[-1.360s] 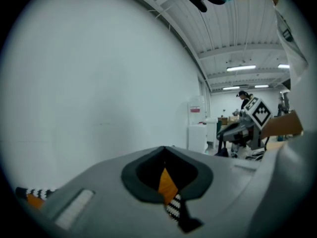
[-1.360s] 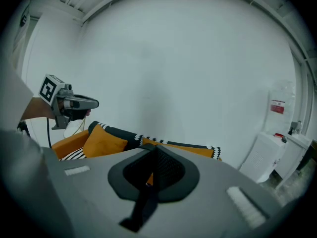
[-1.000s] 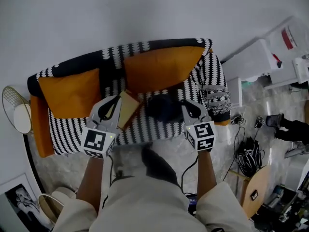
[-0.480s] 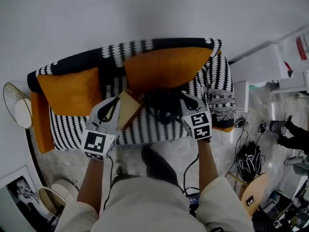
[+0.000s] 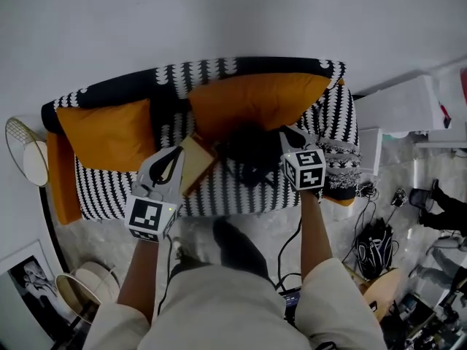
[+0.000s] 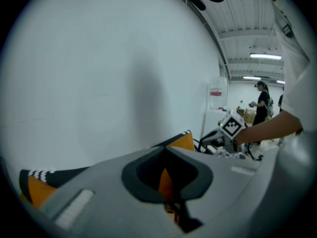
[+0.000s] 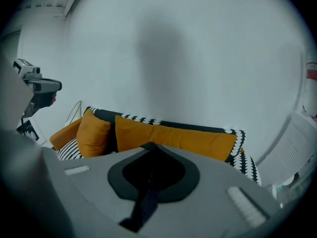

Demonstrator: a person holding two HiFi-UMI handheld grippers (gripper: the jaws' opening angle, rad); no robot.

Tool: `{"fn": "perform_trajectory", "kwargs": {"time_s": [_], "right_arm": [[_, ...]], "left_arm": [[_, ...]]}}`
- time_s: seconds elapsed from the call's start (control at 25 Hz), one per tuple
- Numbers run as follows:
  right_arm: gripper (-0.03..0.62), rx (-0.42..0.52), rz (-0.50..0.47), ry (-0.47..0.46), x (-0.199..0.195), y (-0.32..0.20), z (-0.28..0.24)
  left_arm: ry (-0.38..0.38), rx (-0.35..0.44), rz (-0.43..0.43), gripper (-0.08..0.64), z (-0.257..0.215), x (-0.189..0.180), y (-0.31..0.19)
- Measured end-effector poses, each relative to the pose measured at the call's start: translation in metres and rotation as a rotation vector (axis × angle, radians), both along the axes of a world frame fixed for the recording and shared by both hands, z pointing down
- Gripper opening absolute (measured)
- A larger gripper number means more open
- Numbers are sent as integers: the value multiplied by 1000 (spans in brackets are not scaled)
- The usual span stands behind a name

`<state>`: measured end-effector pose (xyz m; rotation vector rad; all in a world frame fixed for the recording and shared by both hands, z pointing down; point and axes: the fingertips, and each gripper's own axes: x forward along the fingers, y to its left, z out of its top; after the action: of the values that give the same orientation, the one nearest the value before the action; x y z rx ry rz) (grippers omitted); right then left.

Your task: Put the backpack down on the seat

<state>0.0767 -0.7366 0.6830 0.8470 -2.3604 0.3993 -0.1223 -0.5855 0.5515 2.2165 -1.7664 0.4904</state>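
Note:
A black-and-white patterned sofa (image 5: 109, 192) with two orange cushions (image 5: 252, 100) stands against the wall. The dark backpack (image 5: 248, 155) hangs low over the right half of the seat, and its tan part (image 5: 193, 165) points left. My left gripper (image 5: 175, 159) is shut on that tan end; in the left gripper view an orange-tan piece and a dark strap (image 6: 185, 222) sit in its jaws. My right gripper (image 5: 290, 135) is shut on a dark strap (image 7: 141, 209) of the backpack, to the right of the bag. Whether the bag rests on the seat is hidden.
A white cabinet (image 5: 398, 104) stands right of the sofa. A wire basket (image 5: 22, 155) sits by its left end. Cables and a dark helmet (image 5: 376, 250) lie on the floor near a round wooden table (image 5: 390, 312). A person (image 5: 438, 199) stands at the right edge.
My right gripper has moved up the picture and to the right, toward the sofa back, taking the dark backpack along. The left gripper has shifted only a little.

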Motion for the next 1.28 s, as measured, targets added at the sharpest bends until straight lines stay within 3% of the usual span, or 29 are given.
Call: {"fn": "perform_trajectory", "kwargs": {"time_s": [0.4,0.6,0.88,1.28], "right_arm": [[30,-49,135,8,0,-59,47],[141,-101,194,52,13,-60,75],[207,-94,217,52,26,-50,65],[227,-62,227,35,41,0,30]], "left_arm": [[9,-37,-17,2,17,-4,0],[4,-49,-29,2,18,-7,8],[2,-49,-43,2,18,-12,21],[8,-6,25,2,0,10,50]]}}
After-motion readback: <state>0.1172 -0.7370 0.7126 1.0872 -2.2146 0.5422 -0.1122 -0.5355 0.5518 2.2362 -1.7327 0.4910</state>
